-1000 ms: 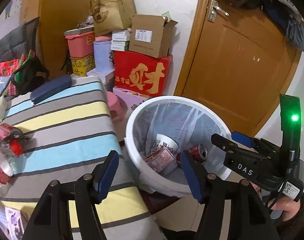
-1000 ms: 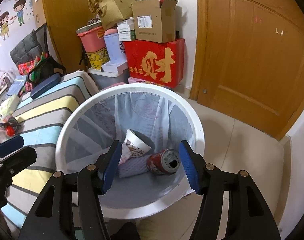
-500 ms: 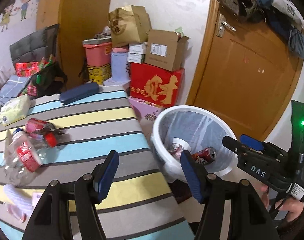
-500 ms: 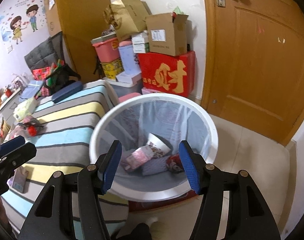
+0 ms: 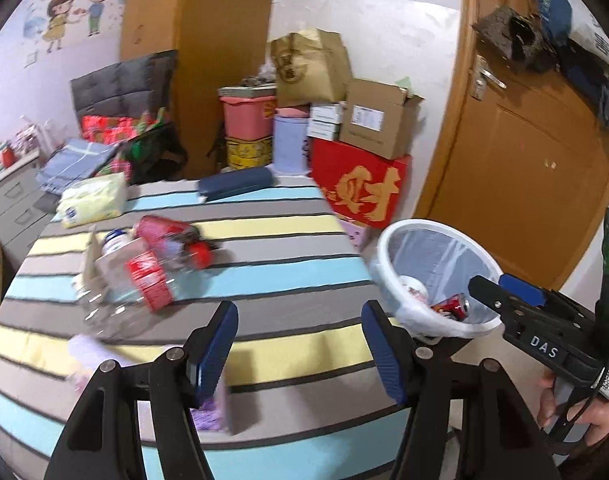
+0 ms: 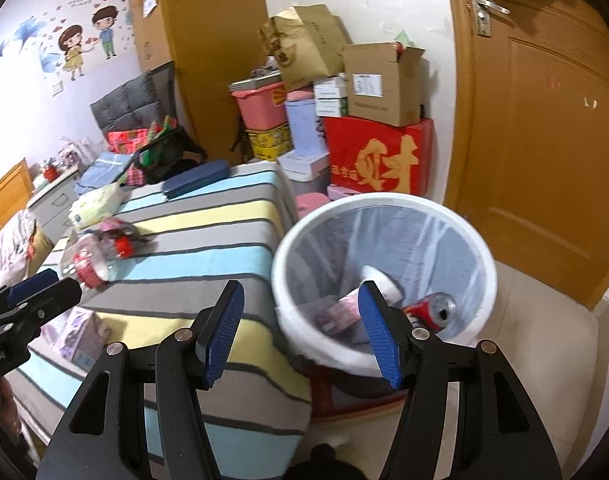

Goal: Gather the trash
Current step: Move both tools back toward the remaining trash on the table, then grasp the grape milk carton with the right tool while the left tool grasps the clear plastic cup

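Blurring much of the litter on the striped bedcover: clear plastic bottle with a red label smeared at its lower end, red can behind it only half readable, purple packet hidden in part behind the left finger of the left gripper. Cut off at the bottom of the right wrist view, red stand under the white bin. Inside the bin, red can lying on its side, white paper cup and pink wrapper partly covered by the right finger of the right gripper.

Left gripper: jaws parted about halfway, nothing between the pads, over the bedcover, bottle and can up and to the left of the fingertips, well apart. Right gripper: jaws wide, empty, straddling the gap between bed edge and bin, bin contents just behind its right pad. In the left wrist view, right gripper held by a hand at far right, beside the bin.
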A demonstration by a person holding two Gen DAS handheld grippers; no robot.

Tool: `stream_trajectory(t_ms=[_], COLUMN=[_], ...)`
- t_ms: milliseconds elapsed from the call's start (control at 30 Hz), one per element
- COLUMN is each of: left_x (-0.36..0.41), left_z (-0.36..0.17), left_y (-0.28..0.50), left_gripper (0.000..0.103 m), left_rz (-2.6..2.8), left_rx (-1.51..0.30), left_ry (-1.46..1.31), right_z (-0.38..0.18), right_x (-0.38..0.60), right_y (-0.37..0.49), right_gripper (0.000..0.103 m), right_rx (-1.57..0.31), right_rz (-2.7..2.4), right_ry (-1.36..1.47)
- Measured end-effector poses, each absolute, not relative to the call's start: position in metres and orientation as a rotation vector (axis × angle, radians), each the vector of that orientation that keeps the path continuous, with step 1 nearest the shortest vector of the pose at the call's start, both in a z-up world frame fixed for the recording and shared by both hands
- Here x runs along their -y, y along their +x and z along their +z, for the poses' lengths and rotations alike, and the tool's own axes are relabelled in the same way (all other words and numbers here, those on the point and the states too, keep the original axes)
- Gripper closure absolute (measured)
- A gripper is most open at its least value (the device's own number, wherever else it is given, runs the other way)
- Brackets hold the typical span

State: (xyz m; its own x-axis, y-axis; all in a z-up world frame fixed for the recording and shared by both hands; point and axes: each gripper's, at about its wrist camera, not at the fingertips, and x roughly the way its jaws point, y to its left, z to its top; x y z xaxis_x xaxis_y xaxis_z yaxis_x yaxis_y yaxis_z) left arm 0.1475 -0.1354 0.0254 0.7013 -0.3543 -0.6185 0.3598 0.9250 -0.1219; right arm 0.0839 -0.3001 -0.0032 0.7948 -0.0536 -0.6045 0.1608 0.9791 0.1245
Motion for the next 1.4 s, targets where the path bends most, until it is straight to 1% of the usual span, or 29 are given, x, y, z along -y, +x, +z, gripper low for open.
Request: stream_trajectory(t_ms=[533, 733, 900, 1067, 1400], left_x=[0.011, -0.028, -0.053, -0.07, -0.082], left_z=[0.017, 0.005, -0.002, -0.012, -0.031], left_y=[0.135, 0.131, 0.131, 0.129, 0.131], left_gripper=[0.039, 0.039, 0.038, 0.036, 0.036], left_rz=[-0.174, -0.115, -0.091, -0.078, -0.091], left_rx=[-0.665, -0.689, -0.705, -0.723, -0.76], left_ry=[-0.079, -0.12, -0.151, -0.179, -0.202], right_z=[-0.019, -0.021, -0.023, -0.028, -0.042], right_x=[0.213, 0.18, 0.155, 0.13, 0.105], right_y=[0.092, 0.095, 0.102, 0.111, 0.128], right_gripper=[0.042, 0.042, 0.042, 0.042, 0.037], right_rx=[-0.694, -0.713, -0.723, -0.744, -0.806], right_rz=[0.08, 0.148, 0.189, 0.221, 0.178], right_ry=[0.127, 0.108, 0.105, 0.105, 0.066])
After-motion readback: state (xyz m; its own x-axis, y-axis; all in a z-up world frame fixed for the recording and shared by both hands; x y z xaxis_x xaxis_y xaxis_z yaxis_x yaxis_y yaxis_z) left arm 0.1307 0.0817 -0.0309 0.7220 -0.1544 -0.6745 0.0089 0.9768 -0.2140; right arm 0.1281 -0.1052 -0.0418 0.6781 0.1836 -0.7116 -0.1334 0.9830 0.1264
